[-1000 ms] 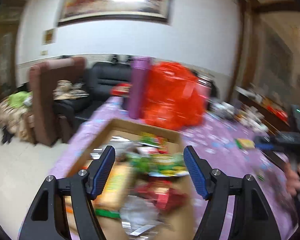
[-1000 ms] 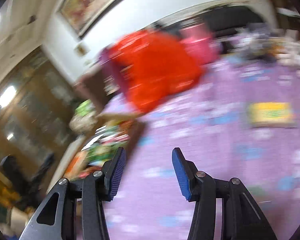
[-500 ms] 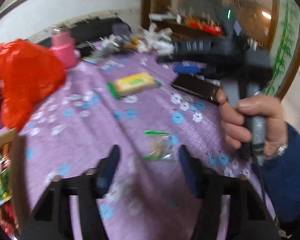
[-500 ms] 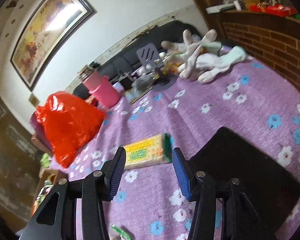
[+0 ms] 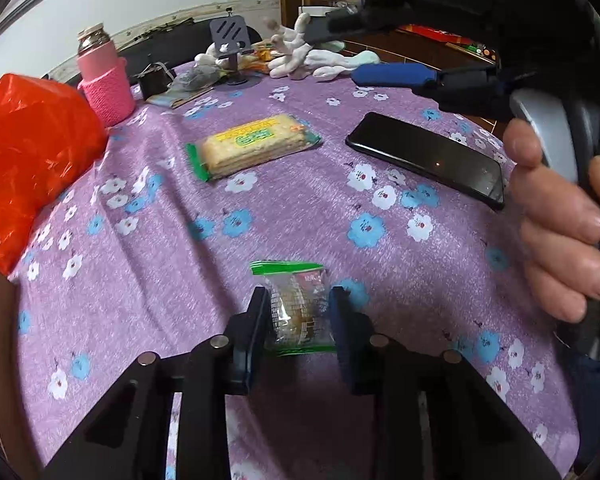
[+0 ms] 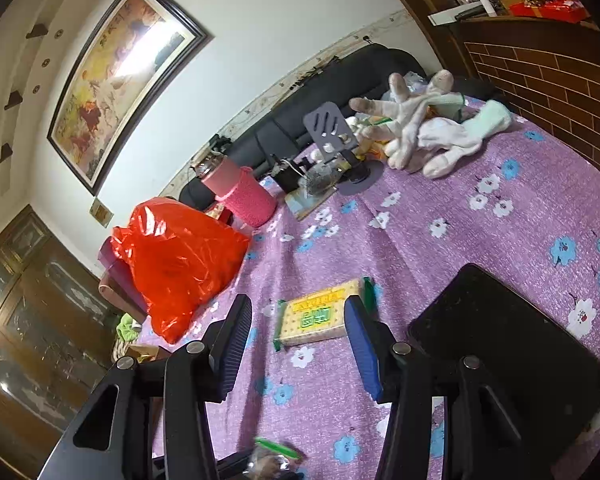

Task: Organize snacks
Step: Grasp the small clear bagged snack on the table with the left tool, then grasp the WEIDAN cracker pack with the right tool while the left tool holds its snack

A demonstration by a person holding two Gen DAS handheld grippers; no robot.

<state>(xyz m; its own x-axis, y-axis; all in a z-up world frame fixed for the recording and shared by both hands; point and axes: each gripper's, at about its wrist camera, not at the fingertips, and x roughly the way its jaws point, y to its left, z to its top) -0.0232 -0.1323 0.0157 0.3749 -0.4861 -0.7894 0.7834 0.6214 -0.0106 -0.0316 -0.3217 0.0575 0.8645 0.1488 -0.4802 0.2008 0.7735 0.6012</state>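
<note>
Left wrist view
Left tongs (image 5: 298,312): clamped on the small snack packet (image 5: 298,308), one pad against each side of the wrapper.
Small snack packet: clear wrapper, green strip along the top, brown contents inside; sitting low on the purple floral counter (image 5: 148,280), close to the camera.
Cracker pack (image 5: 252,146): lying flat farther up the counter, green ends, yellow label, well apart from the clamped packet.
Phone (image 5: 428,158): black, face up, right of the cracker pack.
Right hand (image 5: 560,220): at the right edge, fingers wrapped round a grey handle.
Red plastic bag (image 5: 28,152): bulging at the left edge.
Pink bottle (image 5: 106,84): upright behind the bag, metal cap on top.
White gloves (image 5: 312,58): heaped at the far end of the counter.

Right wrist view
Right tongs (image 6: 298,336): spread wide, gripping nothing, hovering above the counter (image 6: 460,208).
Cracker pack (image 6: 320,316): framed between the two pads, flat on the cloth, touched by neither.
Phone (image 6: 512,344): just right of the right pad, dark screen up.
Small snack packet (image 6: 272,460): only a blurred sliver at the bottom edge, green strip showing.
Red plastic bag (image 6: 180,264): left of the tongs.
Pink bottle (image 6: 240,192): beside the bag.
White gloves (image 6: 424,128): piled at the far side.
Framed painting (image 6: 120,76): hanging on the white wall.
</note>
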